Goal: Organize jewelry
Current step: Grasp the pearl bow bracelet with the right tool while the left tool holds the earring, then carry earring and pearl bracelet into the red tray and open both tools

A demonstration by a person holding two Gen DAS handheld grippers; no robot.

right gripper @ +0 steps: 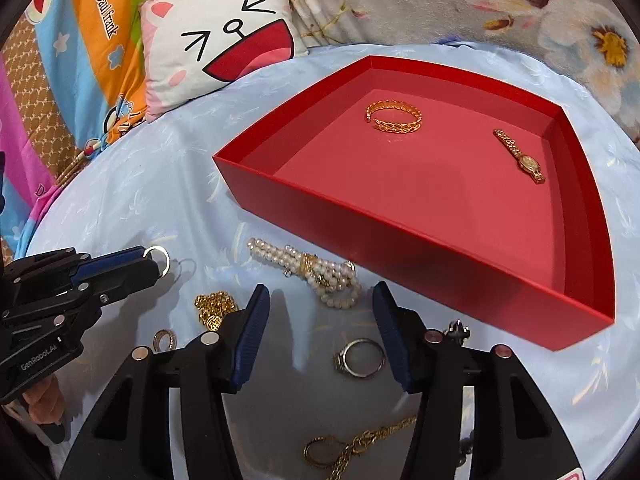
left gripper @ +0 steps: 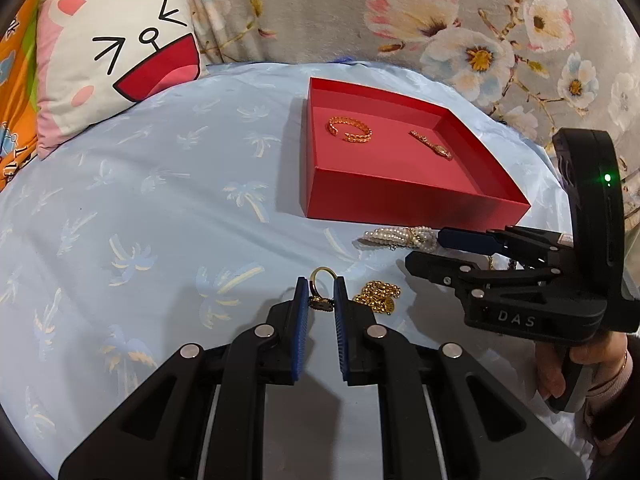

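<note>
My left gripper [left gripper: 321, 286] is shut on a gold ring [left gripper: 322, 277], held above the blue sheet; it also shows in the right wrist view [right gripper: 154, 258] with the ring [right gripper: 162, 258]. My right gripper [right gripper: 320, 300] is open and empty, just short of a pearl bracelet [right gripper: 316, 270], with a silver ring [right gripper: 360, 358] between its fingers. The red box [right gripper: 400, 216] lies ahead and holds a gold cuff bracelet [right gripper: 394, 117] and a gold watch [right gripper: 520, 156]. In the left wrist view the right gripper [left gripper: 424, 246] points at the pearls [left gripper: 396, 237].
A gold chain [right gripper: 214, 308], a small ring [right gripper: 164, 339], a dark earring [right gripper: 458, 330] and a gold chain with hoop [right gripper: 352, 444] lie on the sheet. A cat-face pillow [right gripper: 220, 36] leans at the back left. A floral blanket [left gripper: 460, 28] rises behind the box [left gripper: 400, 184].
</note>
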